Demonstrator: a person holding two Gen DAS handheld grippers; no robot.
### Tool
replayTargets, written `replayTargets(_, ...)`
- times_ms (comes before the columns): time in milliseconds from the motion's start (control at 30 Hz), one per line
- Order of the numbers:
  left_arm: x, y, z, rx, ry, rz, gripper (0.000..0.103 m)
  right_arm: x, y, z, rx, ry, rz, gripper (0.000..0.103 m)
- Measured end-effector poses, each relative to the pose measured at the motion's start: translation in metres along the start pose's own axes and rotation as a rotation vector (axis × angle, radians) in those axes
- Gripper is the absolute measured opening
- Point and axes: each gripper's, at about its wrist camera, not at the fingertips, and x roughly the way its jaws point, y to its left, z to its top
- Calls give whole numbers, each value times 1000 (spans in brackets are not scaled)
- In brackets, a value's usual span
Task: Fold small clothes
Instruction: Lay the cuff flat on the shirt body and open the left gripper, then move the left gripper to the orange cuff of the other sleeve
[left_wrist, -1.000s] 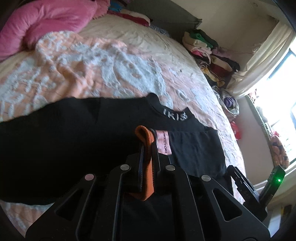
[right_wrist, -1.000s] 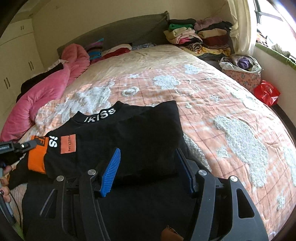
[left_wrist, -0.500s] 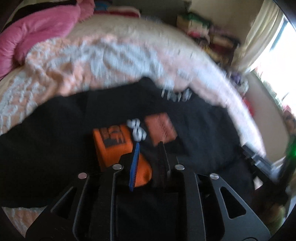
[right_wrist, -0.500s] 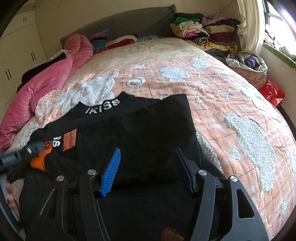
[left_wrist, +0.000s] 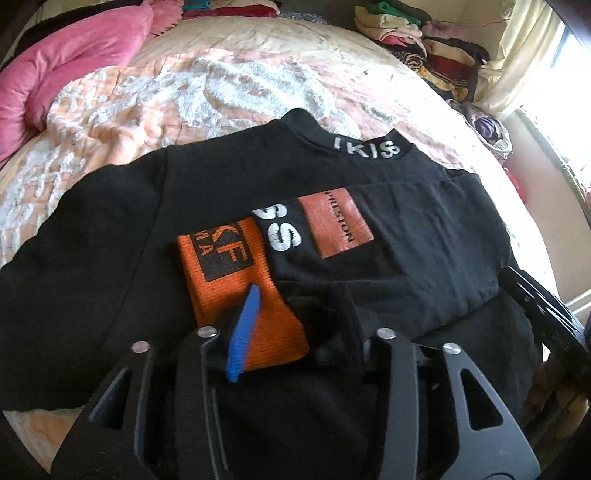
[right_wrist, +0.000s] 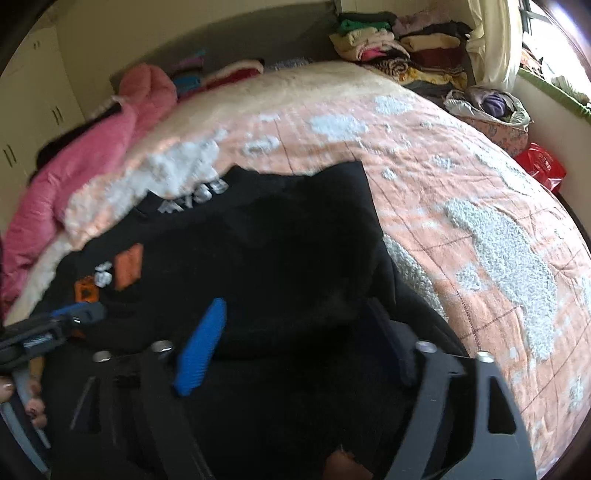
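A black sweatshirt (left_wrist: 110, 229) with white collar lettering lies flat on the bed. Its sleeve with an orange cuff (left_wrist: 240, 295) is folded across the chest. My left gripper (left_wrist: 295, 321) is open just over the cuff, which lies loose between the fingers; the blue pad (left_wrist: 245, 328) shows. My right gripper (right_wrist: 291, 332) is open and empty above the sweatshirt's (right_wrist: 277, 240) folded right side. The left gripper also shows in the right wrist view (right_wrist: 74, 317), at the far left by the cuff.
The bed has a peach and white quilt (left_wrist: 184, 92). A pink duvet (left_wrist: 55, 66) lies at its far left. Stacked clothes (left_wrist: 424, 48) sit at the headboard corner. A bag of clothes (right_wrist: 491, 110) and a red bag (right_wrist: 539, 166) stand beside the bed.
My left gripper carried the orange cuff onto the chest, laid the sleeve down and opened. My right gripper stayed open and shifted slightly; its view is blurred.
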Motion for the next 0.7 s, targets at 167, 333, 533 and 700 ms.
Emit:
replayTargets(167,-7,-7,1,25,-16,18,58,-17,3,-2,7,-31,11,83)
replayTargets(333,-19,-3,3,7,-47,20,77,-27,9,-3,-4,-50,23,97)
replayTargets(533,-31,-1,2,4,-72,42,94,-36,19,-4,-30,-74,36,98)
replayTargets(700,-36,7,1,-20,-85,60,94,-45,27,-3,-43,-90,56,98)
